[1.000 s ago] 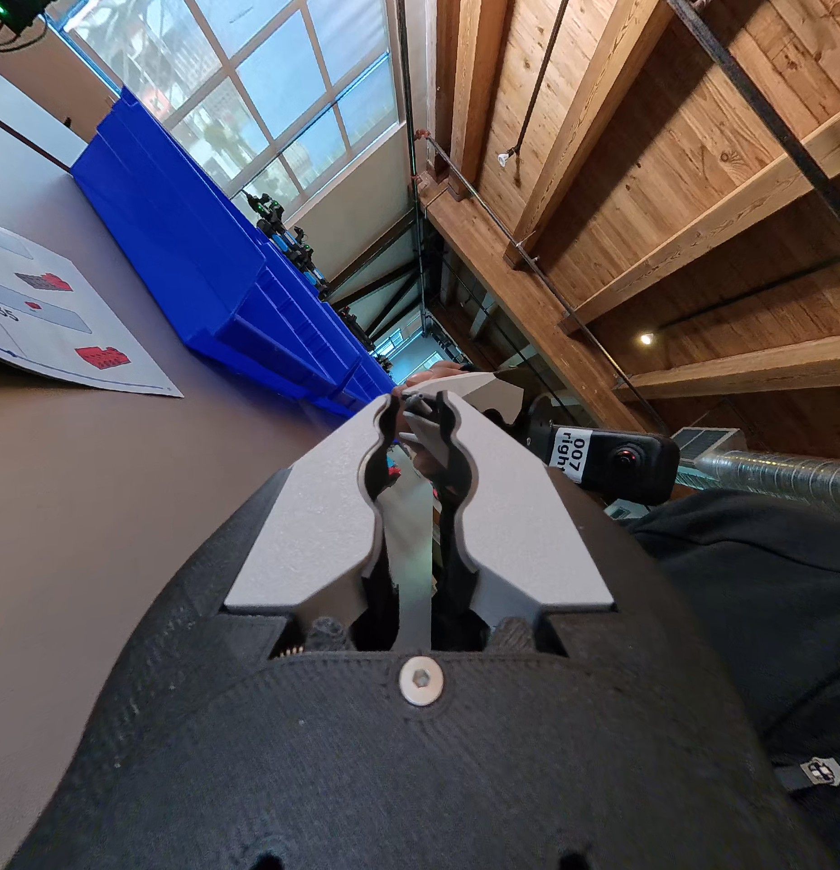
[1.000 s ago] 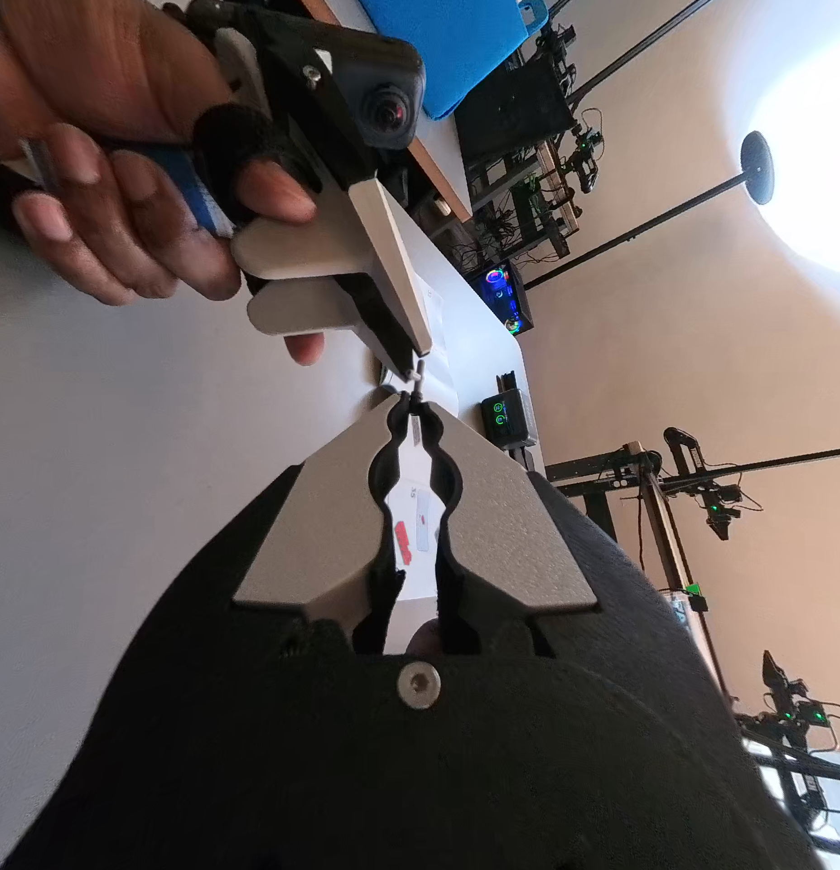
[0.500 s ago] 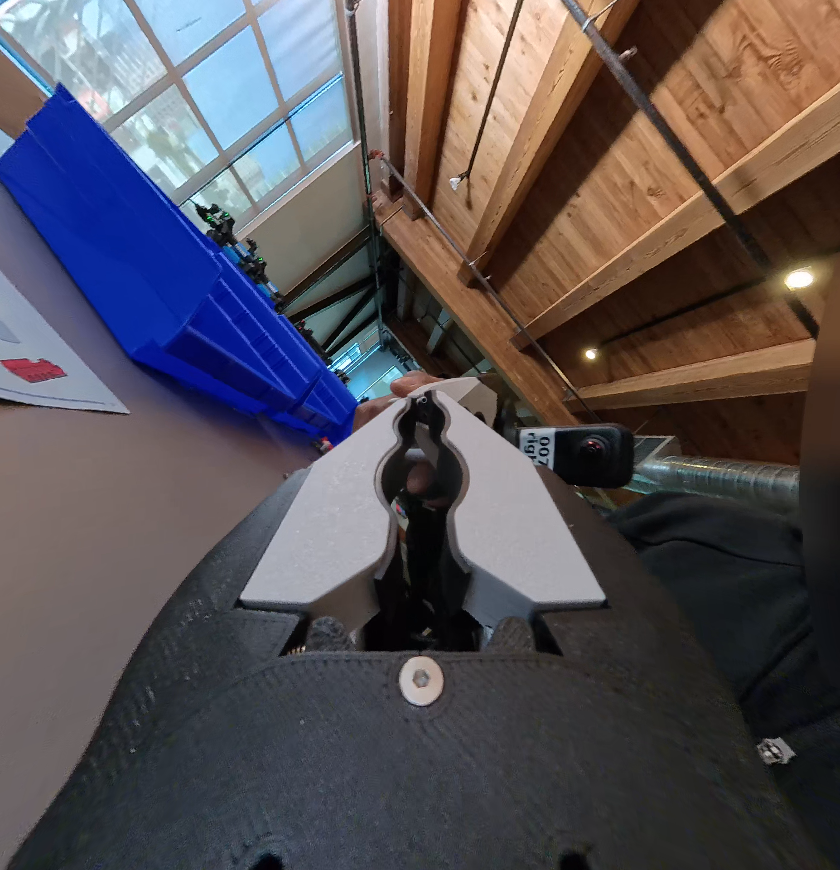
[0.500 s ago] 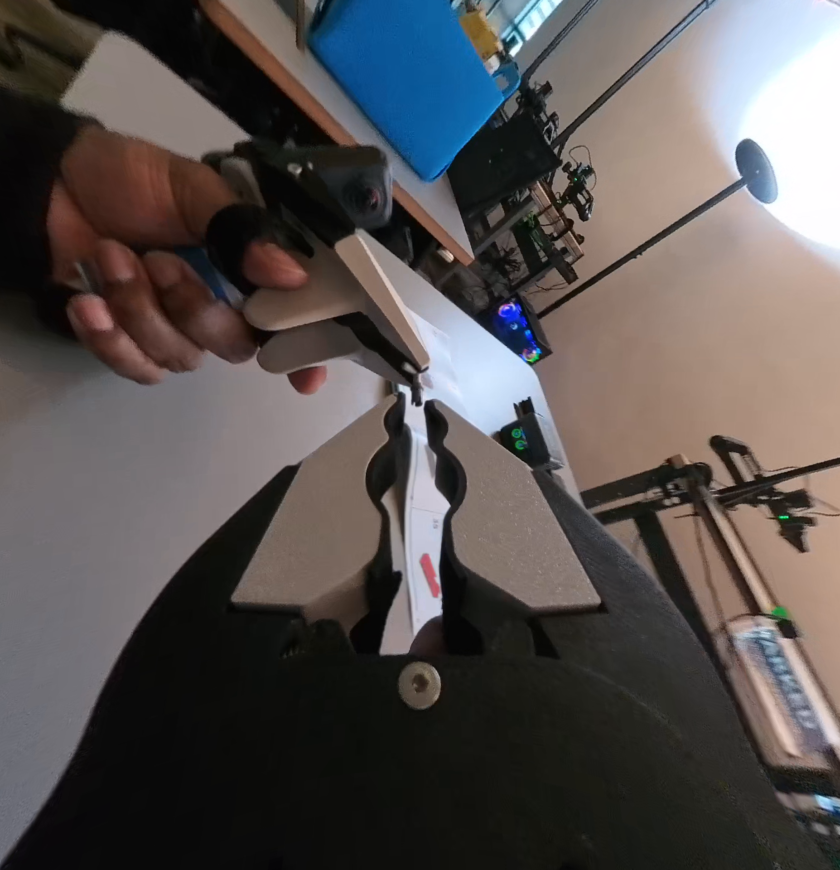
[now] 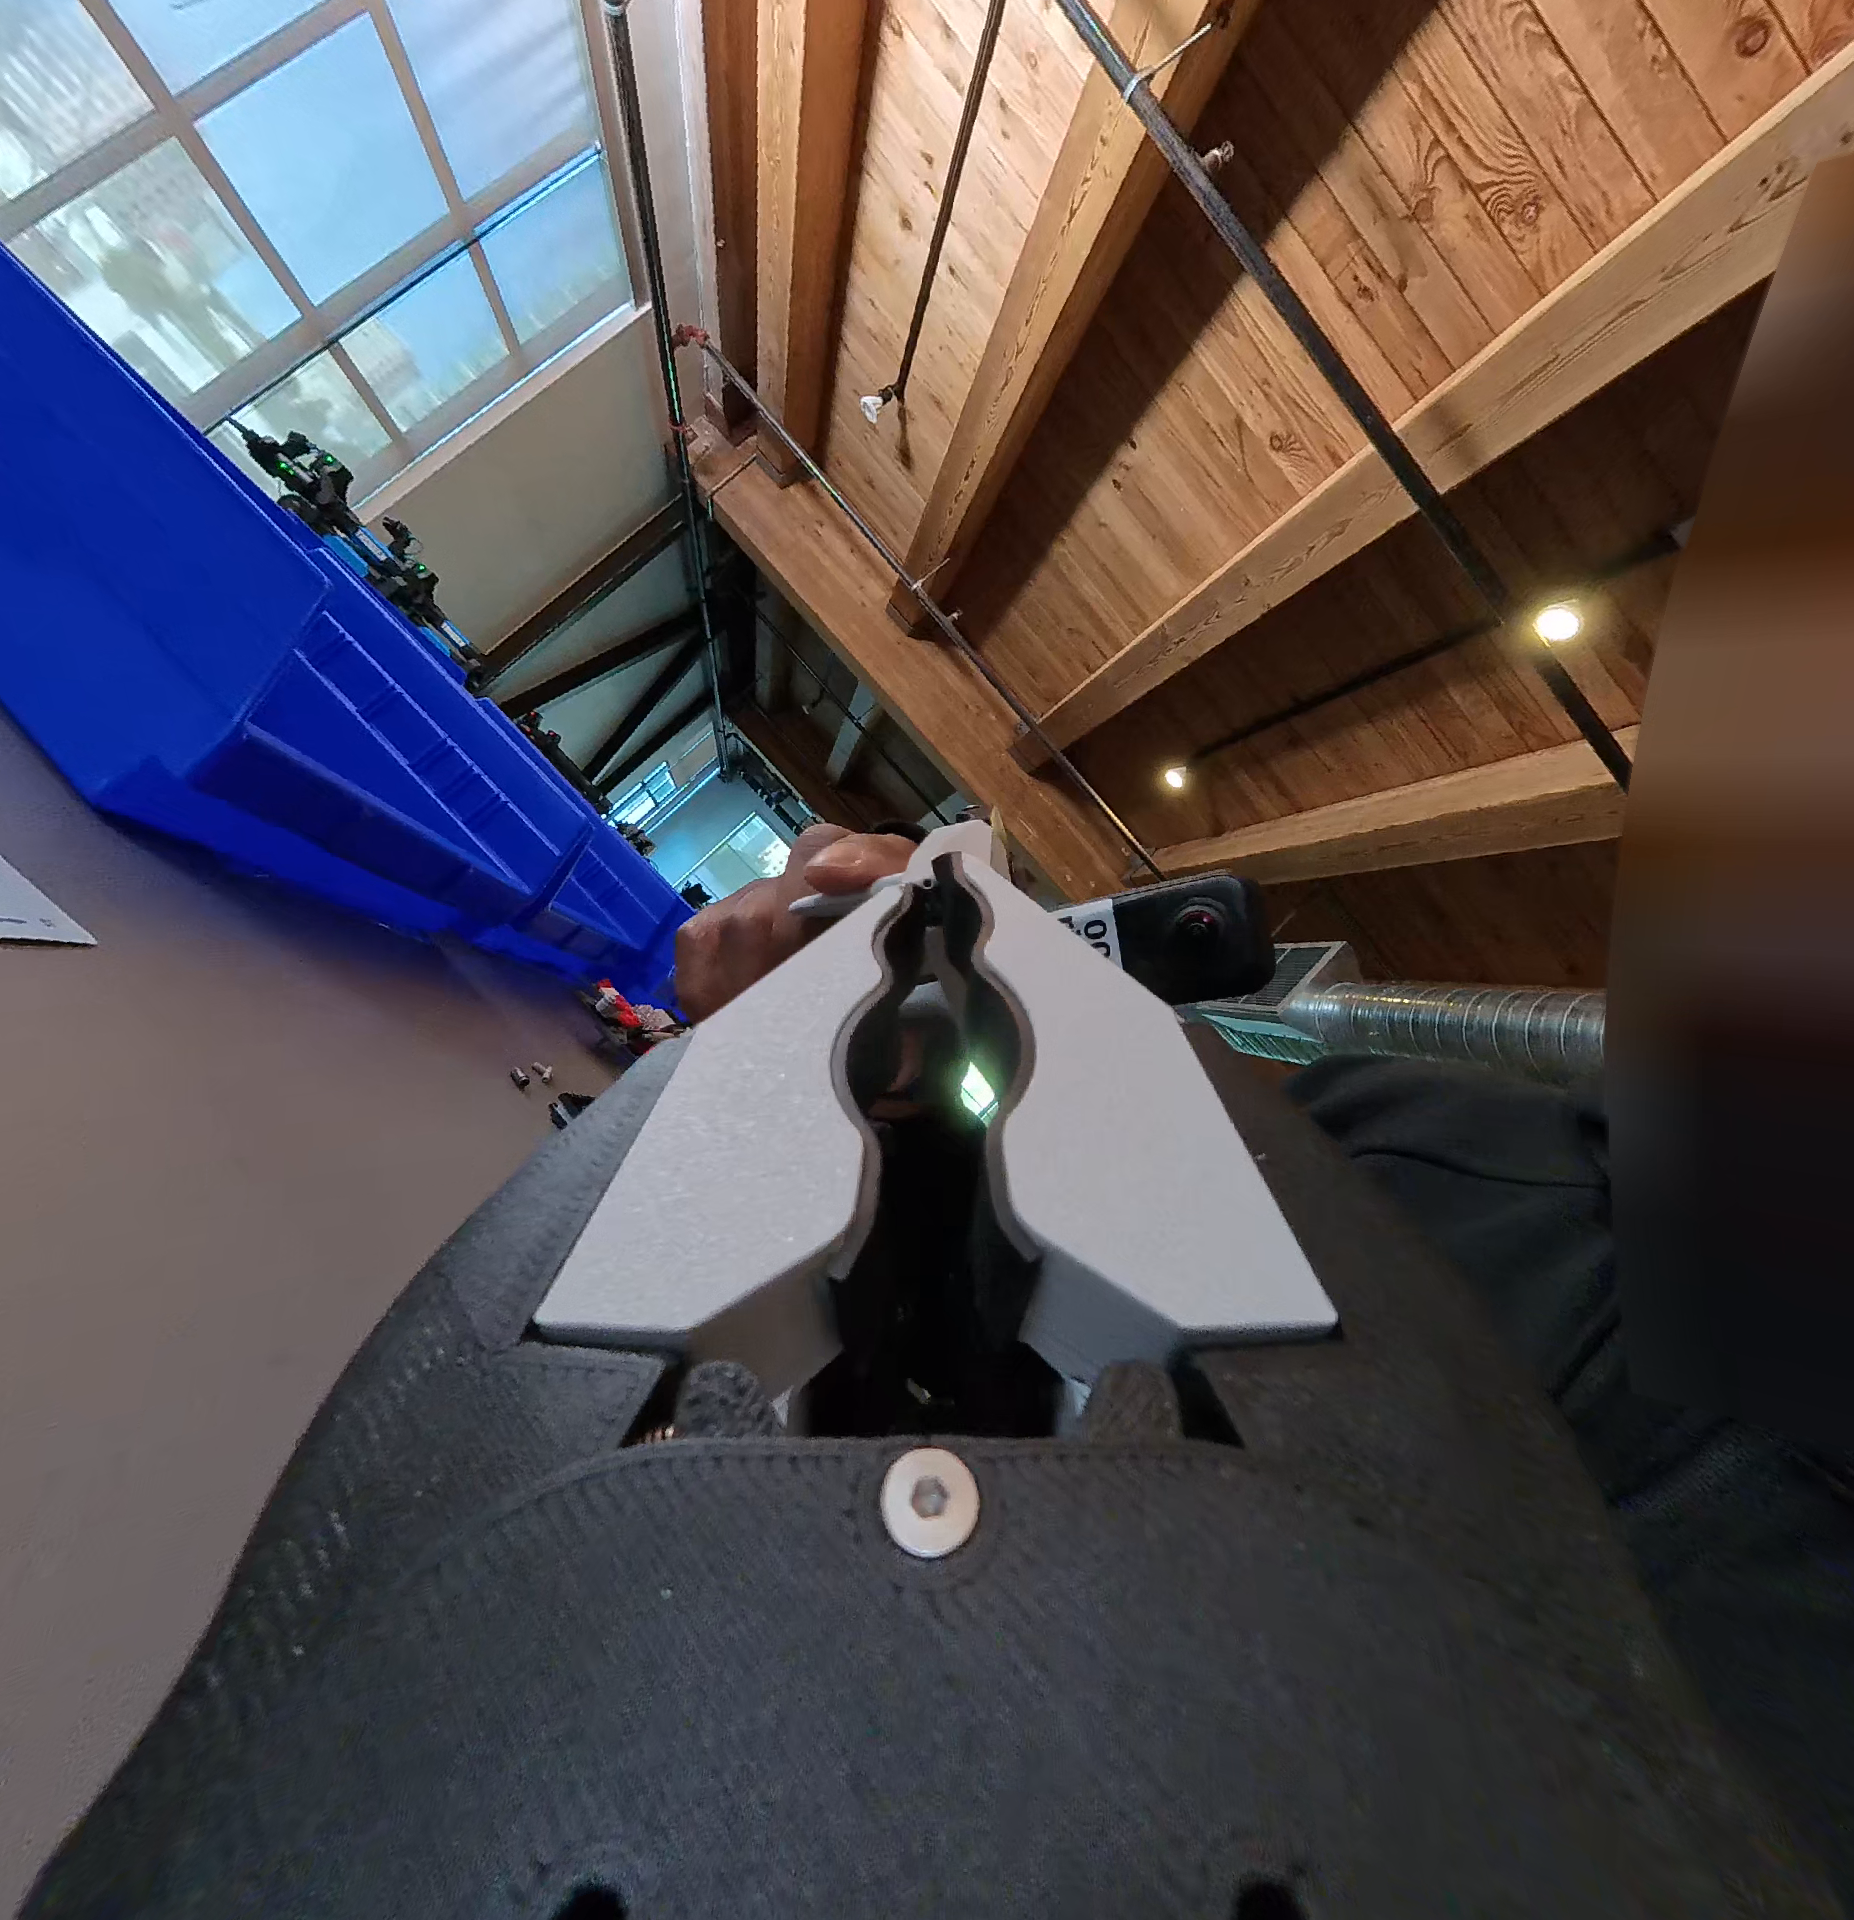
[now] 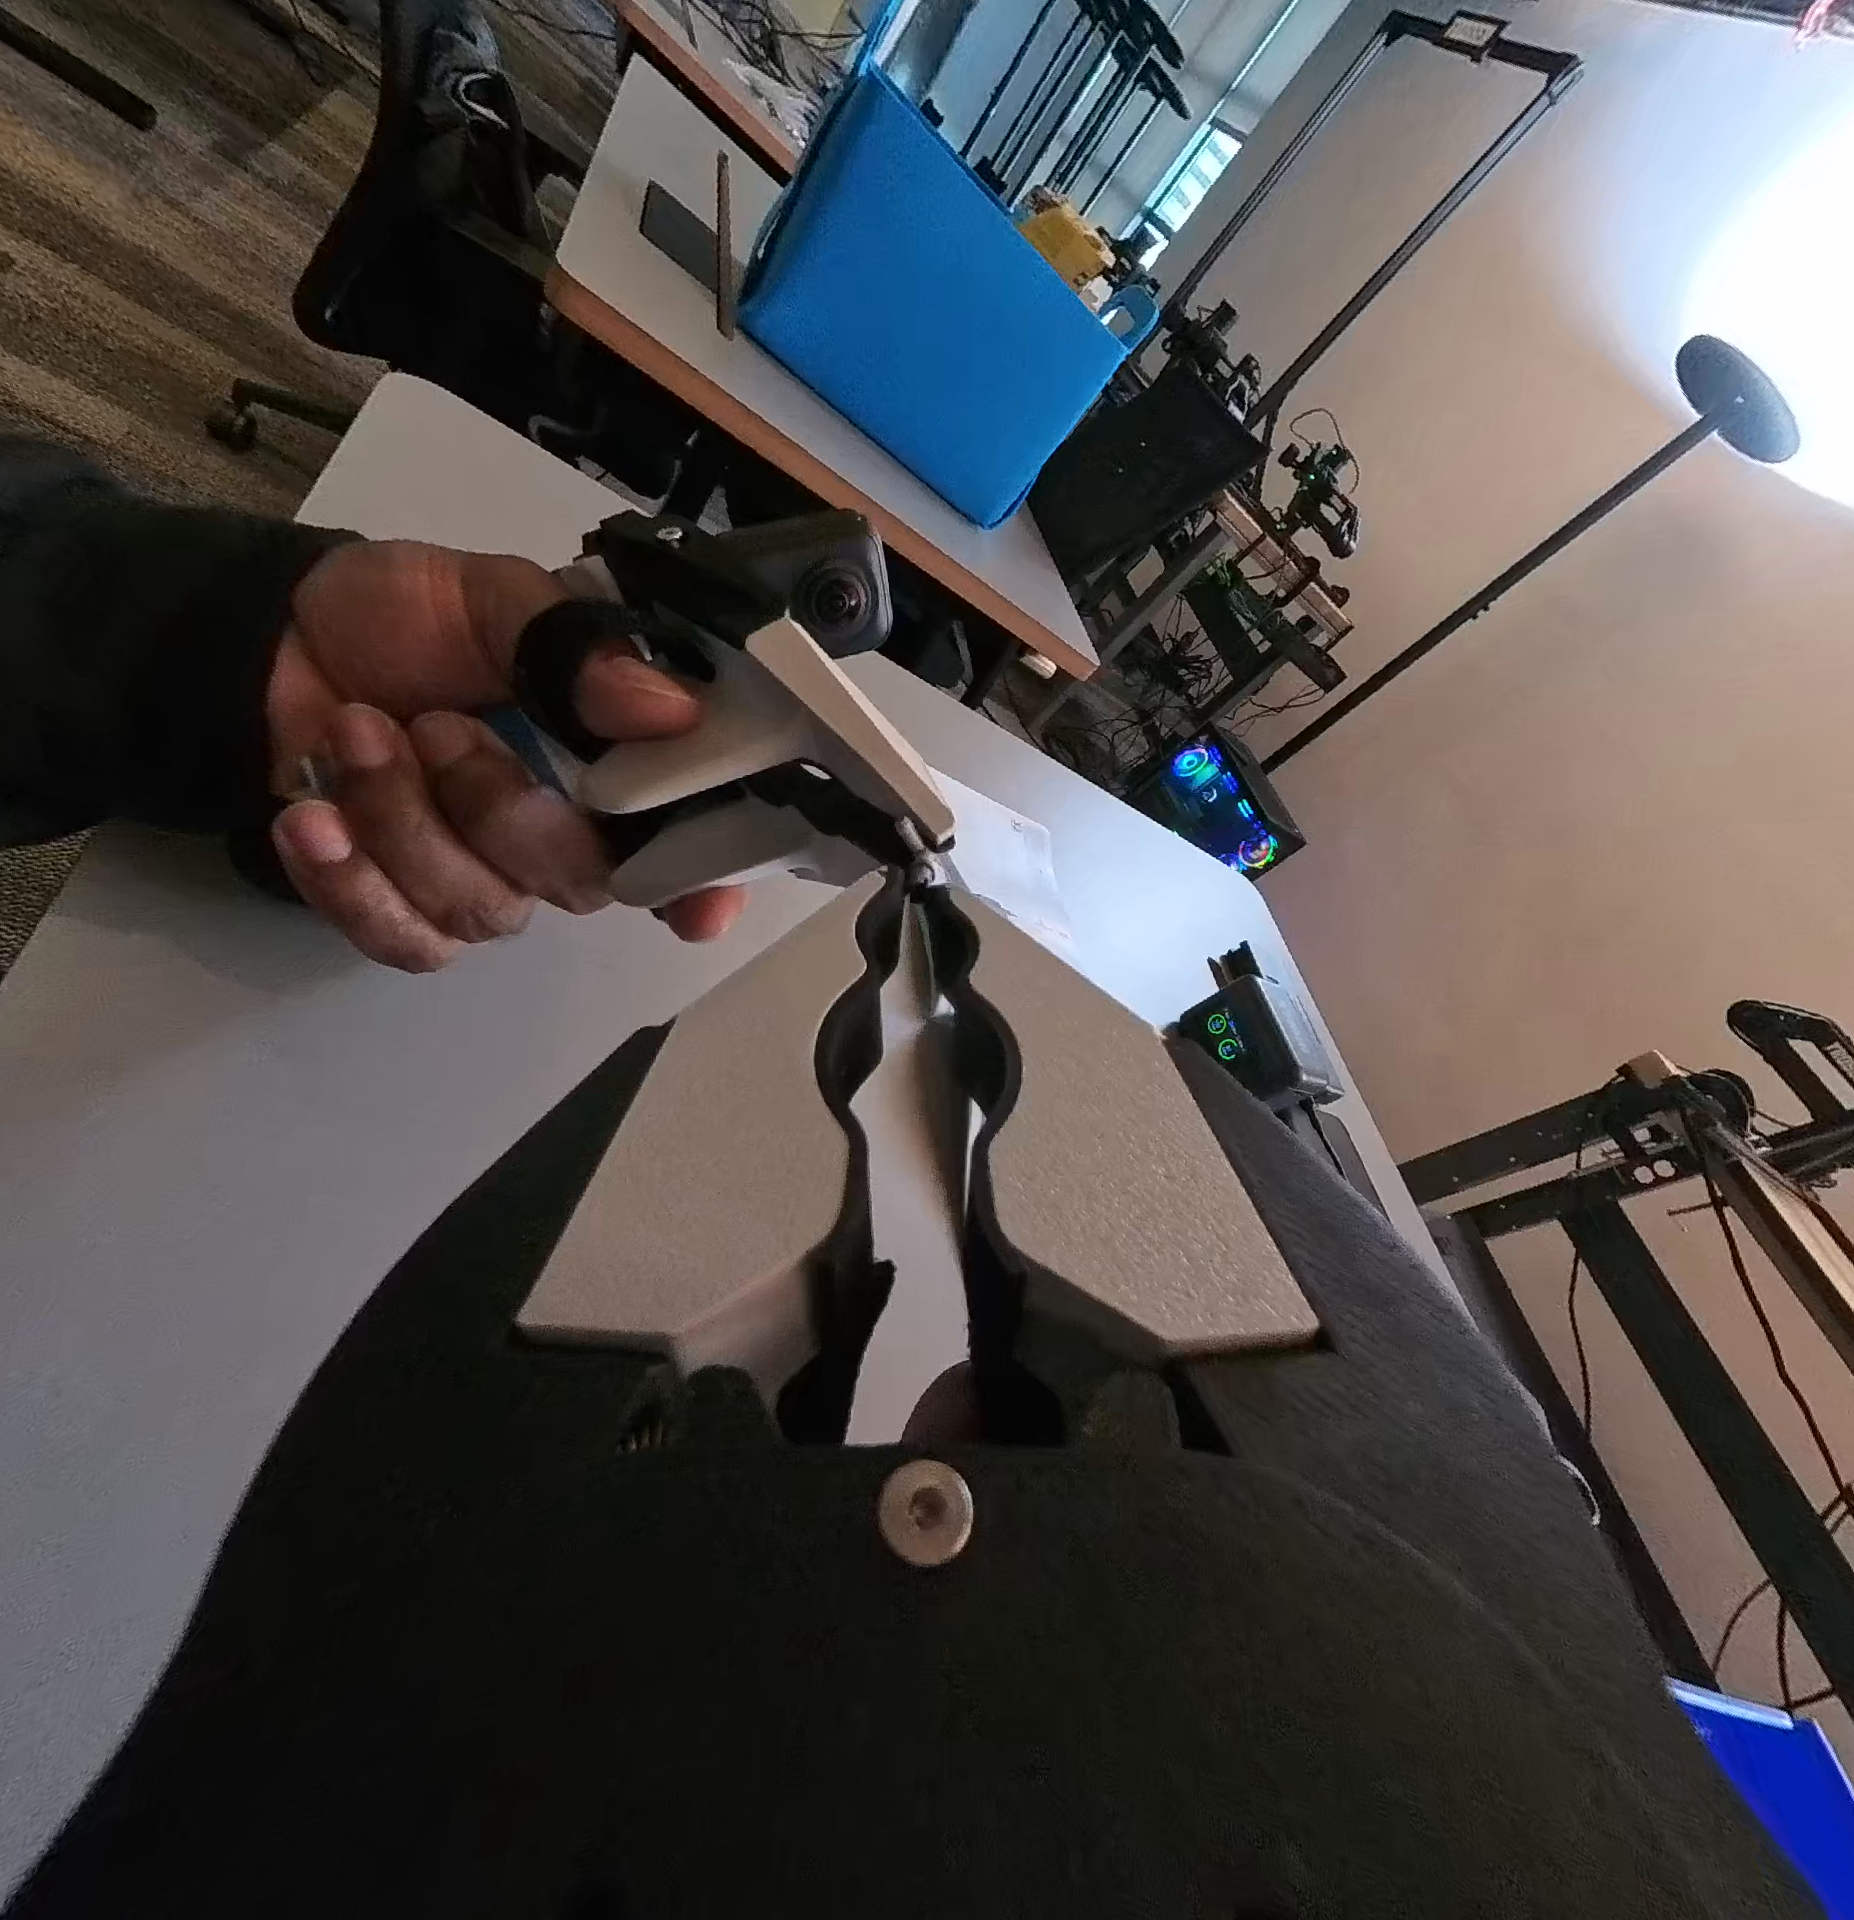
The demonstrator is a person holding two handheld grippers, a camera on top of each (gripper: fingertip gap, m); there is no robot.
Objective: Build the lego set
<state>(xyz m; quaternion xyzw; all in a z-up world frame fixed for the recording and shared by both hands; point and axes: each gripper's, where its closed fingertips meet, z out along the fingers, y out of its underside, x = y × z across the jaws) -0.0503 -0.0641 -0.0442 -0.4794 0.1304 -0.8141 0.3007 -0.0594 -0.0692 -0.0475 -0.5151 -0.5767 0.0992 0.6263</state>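
1. Right up close in the left wrist view, the left gripper (image 5: pixel 938 883) has its grey fingers pressed together at the tips. Whether anything is pinched there, I cannot tell.
2. In the right wrist view, the right gripper (image 6: pixel 918 899) is nearly closed as well, with only a thin gap between its fingers. A small pale lego piece (image 6: pixel 920 864) sits right at its tips.
3. That piece is also at the fingertips of the left gripper (image 6: pixel 928 831), held by a hand (image 6: pixel 435 758). The two grippers meet nose to nose above the white table (image 6: pixel 227 1143).
4. Which gripper actually holds the piece is too small to tell.
5. Just beyond, in the left wrist view, the other hand (image 5: pixel 767 914) and the right gripper's camera (image 5: pixel 1198 925) peek over the fingers.
6. Loose small lego parts (image 5: pixel 632 1018) lie on the table near the blue bins (image 5: pixel 279 707).
7. Farther off, a sheet of paper (image 6: pixel 1016 862) lies on the table, and a blue box (image 6: pixel 923 312) stands on another desk.
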